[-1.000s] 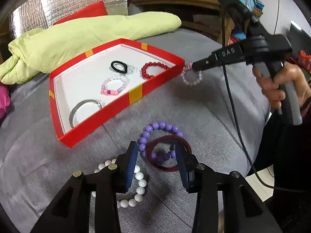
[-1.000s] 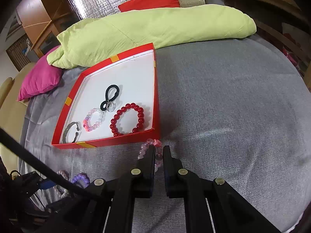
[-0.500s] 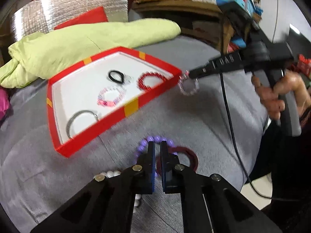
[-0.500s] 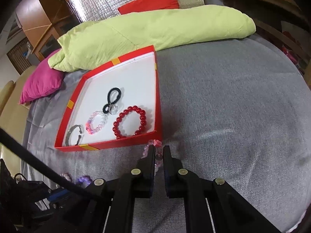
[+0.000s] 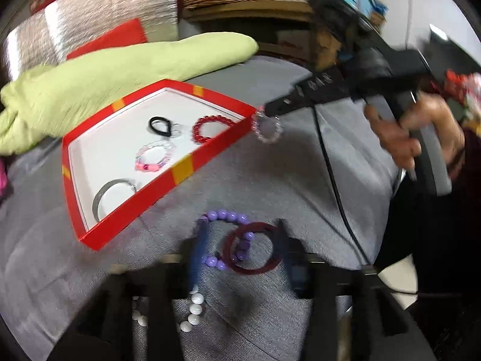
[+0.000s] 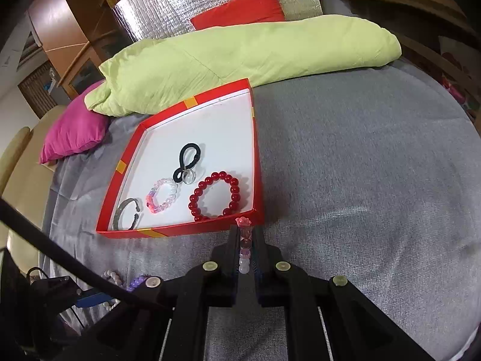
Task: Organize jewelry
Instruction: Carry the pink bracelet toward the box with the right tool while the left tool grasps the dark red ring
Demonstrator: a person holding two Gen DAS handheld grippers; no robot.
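Since half a second ago the left gripper (image 5: 240, 258) has just been opening its jaws, now released astride the purple bead bracelet (image 5: 225, 240) and dark red bangle (image 5: 252, 249) on the grey bed (image 6: 360, 180). The red tray (image 6: 255, 150) has bare room at its far end. The right gripper (image 6: 246, 240) stays clenched on the pale pink bracelet (image 5: 267, 128), dangling beside the tray's near corner: light, floppy, best pinched across its beads.

Two wrist views, both angled down at the bed.
I see the red tray (image 5: 180, 171) (image 6: 180, 230) in both, close, from neighbouring sides.
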